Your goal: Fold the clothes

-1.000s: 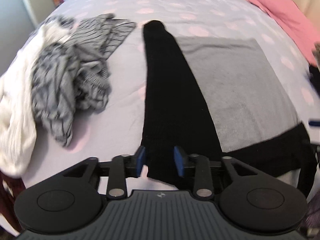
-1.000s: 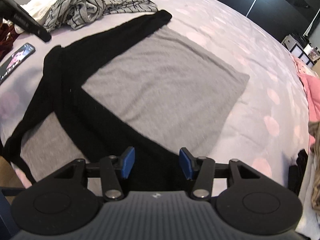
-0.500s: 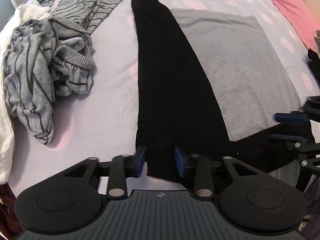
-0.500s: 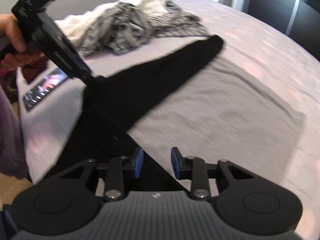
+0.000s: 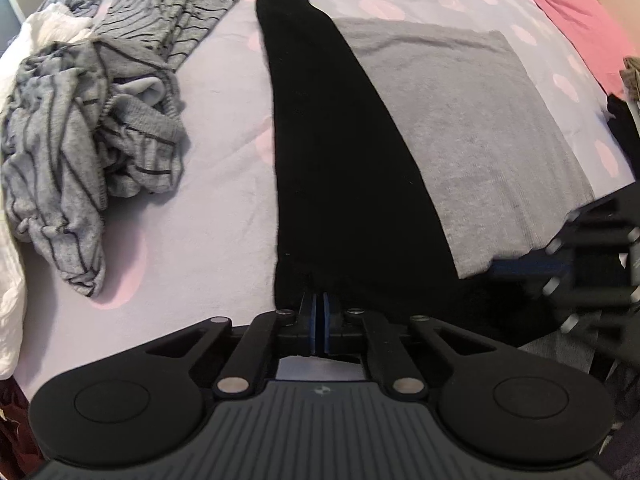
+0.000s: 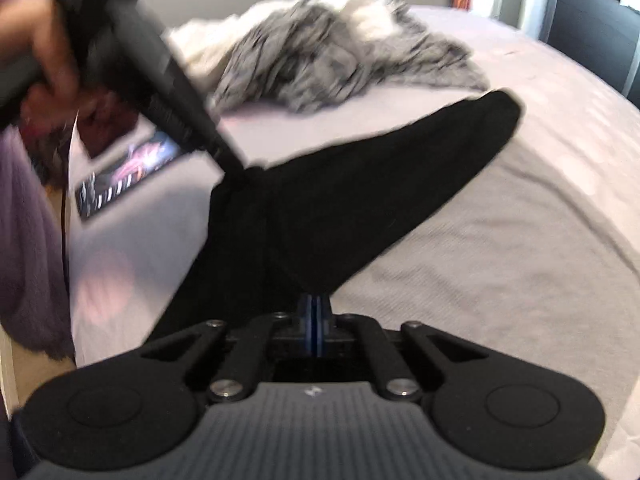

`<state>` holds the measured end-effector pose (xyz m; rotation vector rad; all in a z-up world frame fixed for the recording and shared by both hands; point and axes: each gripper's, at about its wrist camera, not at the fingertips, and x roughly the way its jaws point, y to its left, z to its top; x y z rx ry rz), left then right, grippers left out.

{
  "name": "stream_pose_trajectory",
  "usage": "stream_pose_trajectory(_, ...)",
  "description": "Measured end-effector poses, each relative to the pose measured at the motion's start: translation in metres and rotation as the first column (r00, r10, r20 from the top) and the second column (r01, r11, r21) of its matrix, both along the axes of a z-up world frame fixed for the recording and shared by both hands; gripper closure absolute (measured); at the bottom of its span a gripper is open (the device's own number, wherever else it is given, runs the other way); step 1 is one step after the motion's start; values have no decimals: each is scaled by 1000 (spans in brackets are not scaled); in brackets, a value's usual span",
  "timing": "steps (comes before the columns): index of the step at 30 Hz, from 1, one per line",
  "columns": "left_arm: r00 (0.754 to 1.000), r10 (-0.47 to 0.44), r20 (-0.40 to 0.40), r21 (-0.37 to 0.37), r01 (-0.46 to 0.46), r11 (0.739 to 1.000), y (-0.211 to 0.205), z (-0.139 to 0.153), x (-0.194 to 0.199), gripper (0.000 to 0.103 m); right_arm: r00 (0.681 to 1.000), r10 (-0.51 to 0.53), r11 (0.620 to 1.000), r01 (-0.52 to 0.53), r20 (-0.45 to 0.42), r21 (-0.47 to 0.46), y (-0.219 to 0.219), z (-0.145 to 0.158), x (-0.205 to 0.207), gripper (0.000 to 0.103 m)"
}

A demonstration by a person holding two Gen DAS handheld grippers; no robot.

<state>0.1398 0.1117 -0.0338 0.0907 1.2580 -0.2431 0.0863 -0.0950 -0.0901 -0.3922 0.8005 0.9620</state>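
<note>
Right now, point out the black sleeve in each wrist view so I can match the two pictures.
Left wrist view: the black sleeve runs up the middle, from the left tool to its cuff near the top.
Right wrist view: the black sleeve slants from lower centre up to the right, cuff at upper right.
Shared landmark: the striped grey pile, left of the sleeve in the left view, above it in the right.

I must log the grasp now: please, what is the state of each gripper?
Left gripper: closed, fingers pinching the near edge of the black sleeve.
Right gripper: closed, fingers pinching black fabric of the same garment.
</note>
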Motion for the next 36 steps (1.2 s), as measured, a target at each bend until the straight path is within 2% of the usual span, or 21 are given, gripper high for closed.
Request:
stream_pose_trajectory(2,1000,7,5,13,-7,1000,2,-1,1,101,996,-86,996,86,4,16,-8,4,12,100)
stream_pose_trajectory(6,1000,2,9,61,-2,998,2,-3,1,101,984,-173,984,174,35,-37,-9,-3,24,100)
stream_pose_trajectory(8,1000,-4,30,55,3,998,1,-2,2,101,988,-155,987,155,13,-40,-7,-8,24,99)
stream_pose_trajectory(9,999,-4,45,43,2,999,0,0,2,101,989,-148,988,149,18,-50,-6,-9,23,97)
stream_pose_trajectory(11,997,-16,76,18,14,1000,-3,5,3,99,989,-142,986,145,41,-76,-3,-12,21,98)
stream_pose_trajectory(12,996,-31,89,2,31,1000,-5,7,3,94,988,-148,985,150,38,-79,-3,-12,21,98)
stream_pose_trajectory(14,992,-60,112,-23,63,998,-11,8,4,66,984,-180,980,181,11,-80,-6,-14,25,98)
stream_pose_trajectory(15,991,-76,110,-14,78,997,-15,5,3,64,980,-198,977,197,1,-82,-9,-15,28,98)
stream_pose_trajectory(18,990,-115,77,33,112,993,-27,-10,3,65,976,-216,973,213,-22,-85,-12,-18,31,98)
stream_pose_trajectory(19,993,-102,61,41,99,994,-27,-16,3,73,977,-211,975,209,-25,-79,-13,-17,31,94)
stream_pose_trajectory(20,995,-88,45,43,86,995,-26,-20,3,86,978,-210,976,208,-22,-67,-13,-15,30,94)
stream_pose_trajectory(22,997,-66,33,20,65,998,-23,-25,3,95,981,-195,980,195,1,-40,-11,-10,27,80)
stream_pose_trajectory(23,997,-64,35,17,63,998,-22,-24,3,98,984,-180,983,180,15,-29,-9,-8,25,80)
stream_pose_trajectory(28,997,-81,12,26,81,996,-23,-19,-2,100,993,-111,994,110,41,11,9,-4,21,81)
stream_pose_trajectory(36,990,-132,-49,62,135,989,-21,-26,-10,100,997,32,999,-33,68,3,48,-9,13,82)
